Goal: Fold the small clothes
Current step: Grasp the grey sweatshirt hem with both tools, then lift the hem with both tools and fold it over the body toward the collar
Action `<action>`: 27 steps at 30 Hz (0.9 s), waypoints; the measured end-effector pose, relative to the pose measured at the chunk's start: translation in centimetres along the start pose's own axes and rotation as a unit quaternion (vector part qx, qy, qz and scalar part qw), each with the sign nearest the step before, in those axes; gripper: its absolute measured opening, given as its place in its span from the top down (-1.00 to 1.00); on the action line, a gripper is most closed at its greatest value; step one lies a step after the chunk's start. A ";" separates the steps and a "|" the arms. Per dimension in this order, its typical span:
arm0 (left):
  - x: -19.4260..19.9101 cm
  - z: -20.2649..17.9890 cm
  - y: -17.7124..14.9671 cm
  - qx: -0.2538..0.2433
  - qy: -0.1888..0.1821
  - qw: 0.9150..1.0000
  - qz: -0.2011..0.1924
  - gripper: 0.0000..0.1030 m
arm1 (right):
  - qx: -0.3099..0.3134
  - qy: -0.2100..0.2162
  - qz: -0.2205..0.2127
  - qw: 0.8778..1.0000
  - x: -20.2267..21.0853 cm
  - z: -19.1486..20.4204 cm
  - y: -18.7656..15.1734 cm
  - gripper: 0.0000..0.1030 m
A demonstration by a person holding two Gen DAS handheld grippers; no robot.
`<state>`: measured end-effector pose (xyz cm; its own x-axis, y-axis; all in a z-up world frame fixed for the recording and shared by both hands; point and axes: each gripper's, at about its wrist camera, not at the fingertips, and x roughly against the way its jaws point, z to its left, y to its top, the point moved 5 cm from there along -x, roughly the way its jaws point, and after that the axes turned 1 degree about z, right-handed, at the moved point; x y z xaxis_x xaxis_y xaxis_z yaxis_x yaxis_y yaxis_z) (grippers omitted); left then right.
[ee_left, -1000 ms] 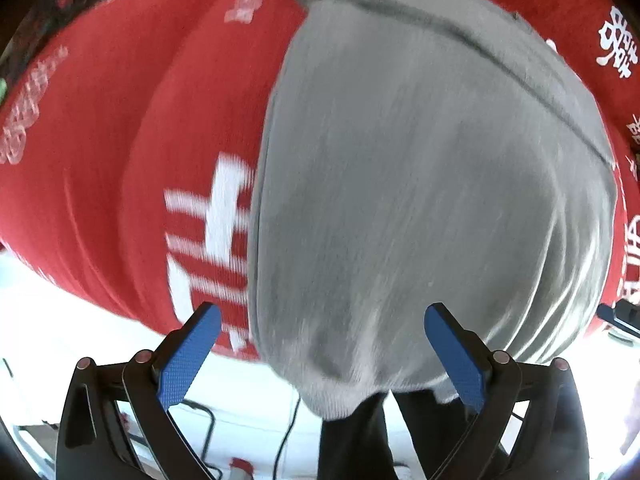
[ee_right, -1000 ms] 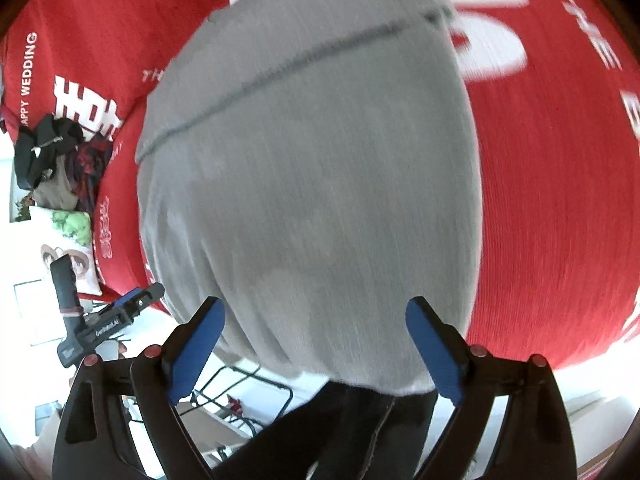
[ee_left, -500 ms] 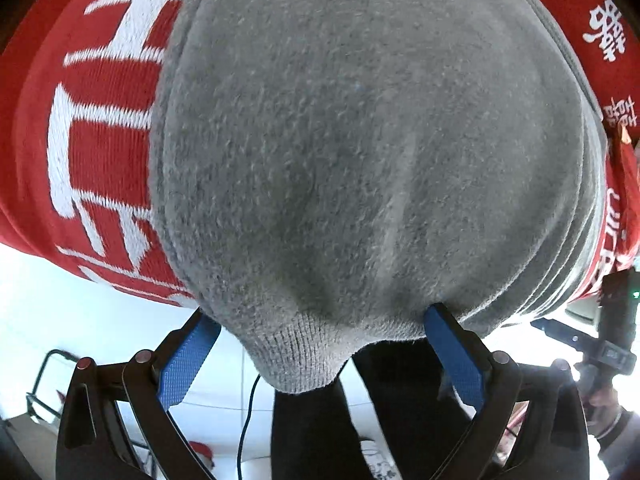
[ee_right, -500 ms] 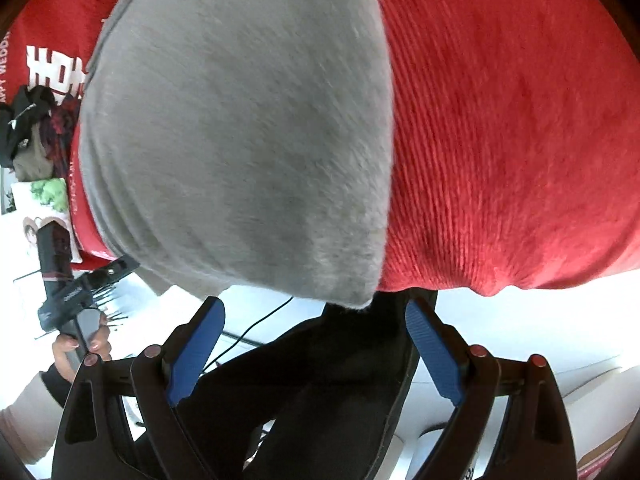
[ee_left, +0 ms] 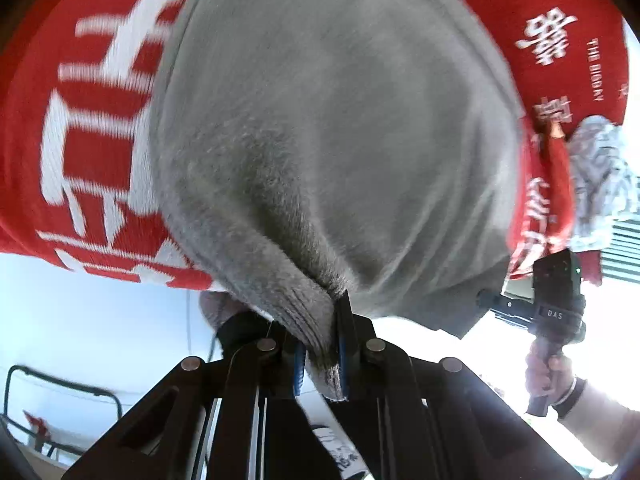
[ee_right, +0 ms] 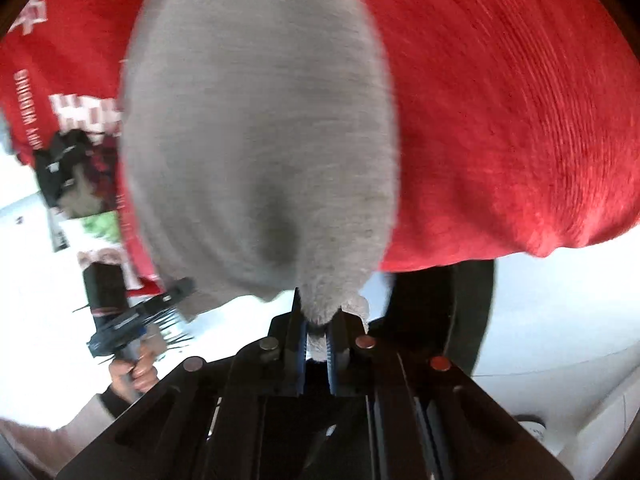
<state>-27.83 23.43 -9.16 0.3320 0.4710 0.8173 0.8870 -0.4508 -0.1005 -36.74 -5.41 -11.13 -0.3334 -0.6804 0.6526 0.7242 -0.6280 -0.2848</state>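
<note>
Grey knit fabric fills both wrist views: the grey garment (ee_left: 340, 128) lies spread on your red cloth (ee_left: 92, 120) with white lettering, and its near edge hangs toward you at the front of the cloth.

Your left gripper (ee_left: 320, 354) has just been closing, and the blue pads now pinch the ribbed hem of the garment between them, the fabric bunched into a tight fold that pokes out below the fingertips. Your right gripper (ee_right: 316, 344) has just been closing too; its pads press on a lower corner of the same garment (ee_right: 256, 140), with a small tuft of grey showing between them (the picture is a little blurred, but the grip is plain).

Each camera catches the other hand: your right hand (ee_left: 546, 372) on its black handle at the right edge of the left view, your left hand (ee_right: 134, 374) on its handle at the lower left of the right view.

Beyond the garment, a dark heap of clothes (ee_right: 72, 172) sits at the far left of the cloth.
</note>
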 end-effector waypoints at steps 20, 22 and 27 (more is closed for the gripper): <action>6.7 -5.3 24.4 -0.008 0.073 0.991 -0.113 0.73 | -0.038 0.031 -0.158 0.986 8.4 7.2 22.4 0.82; 6.8 -5.3 23.8 -0.026 0.094 0.990 -0.105 0.71 | -0.030 0.003 -0.162 0.986 9.0 7.3 22.9 0.75; 8.0 -6.9 22.7 -0.077 0.183 0.973 -0.117 -0.49 | 0.026 -0.065 -0.137 0.988 9.6 8.4 22.7 -0.16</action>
<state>-7.24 11.70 -0.94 -0.0359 0.2851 0.9578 0.8569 -0.4843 0.1763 -18.49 -23.02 -5.44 -0.4434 -0.4314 0.7856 0.6483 -0.7597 -0.0512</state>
